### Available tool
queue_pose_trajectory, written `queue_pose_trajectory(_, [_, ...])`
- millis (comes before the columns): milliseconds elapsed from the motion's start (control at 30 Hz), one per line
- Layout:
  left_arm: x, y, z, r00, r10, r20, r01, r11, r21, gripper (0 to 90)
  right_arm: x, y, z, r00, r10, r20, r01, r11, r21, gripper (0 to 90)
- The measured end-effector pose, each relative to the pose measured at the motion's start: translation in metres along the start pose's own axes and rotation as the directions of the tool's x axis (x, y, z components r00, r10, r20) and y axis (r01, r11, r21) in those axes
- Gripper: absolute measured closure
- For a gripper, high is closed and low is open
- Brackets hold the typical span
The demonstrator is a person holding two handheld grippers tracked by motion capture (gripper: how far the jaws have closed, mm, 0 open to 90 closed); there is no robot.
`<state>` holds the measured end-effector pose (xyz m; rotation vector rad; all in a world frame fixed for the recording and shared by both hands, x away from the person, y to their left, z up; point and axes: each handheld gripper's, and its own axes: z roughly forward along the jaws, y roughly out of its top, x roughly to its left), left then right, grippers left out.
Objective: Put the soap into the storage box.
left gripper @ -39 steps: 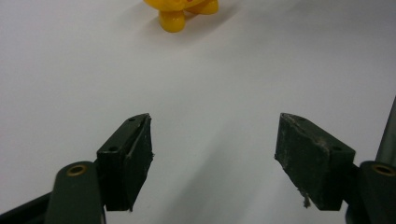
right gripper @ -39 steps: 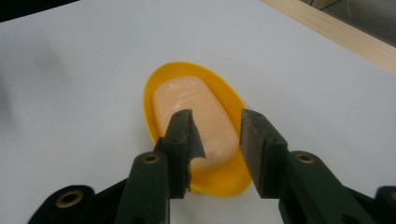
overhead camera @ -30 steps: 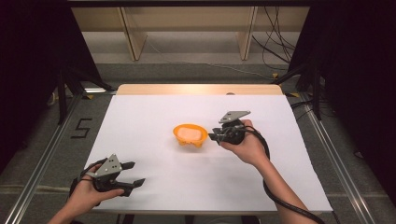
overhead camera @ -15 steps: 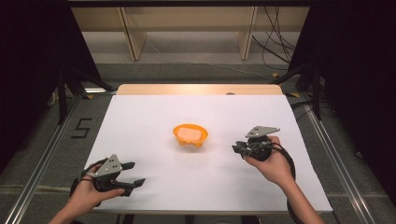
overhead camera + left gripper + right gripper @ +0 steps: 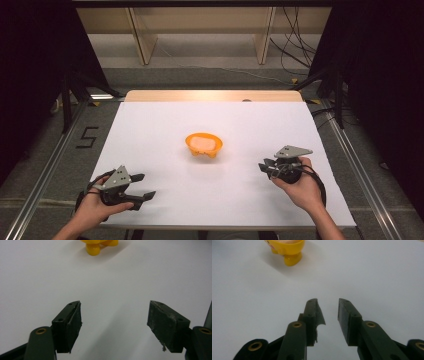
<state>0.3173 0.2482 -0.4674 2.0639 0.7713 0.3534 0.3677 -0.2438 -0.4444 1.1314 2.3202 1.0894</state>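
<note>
Orange bowl (image 5: 203,144) sits mid-surface, between your tools, well apart from both. Right tool (image 5: 264,166): jaws nearly together, narrow gap, just been opening, nothing between. Left tool (image 5: 141,186): jaws wide apart, holding nothing. Bowl cut off at top edge in both gripper views; pale contents hard to make out. White surface (image 5: 240,125) bare around bowl; your left tool sits near front edge.

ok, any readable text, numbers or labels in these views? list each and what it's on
"5": dark numeral on the grey floor, left of the table.
No other text: the orange bowl, the left gripper and the right gripper carry no readable print.
</note>
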Motion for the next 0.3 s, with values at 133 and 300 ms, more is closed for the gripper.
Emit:
queue_pose_trajectory(133, [0.002, 0.001, -0.001, 0.9994, 0.035, -0.003, -0.035, 0.9994, 0.009, 27.2, -0.003, -0.010, -0.002, 0.9994, 0.016, 0.032, -0.016, 1.000, -0.012, 65.6])
queue_pose_trajectory(300, [0.003, 0.002, -0.002, 0.9995, 0.030, 0.012, -0.030, 0.9995, 0.011, 27.2, -0.011, -0.017, -0.004, 0.9981, 0.032, 0.054, -0.031, 0.999, -0.007, 63.2])
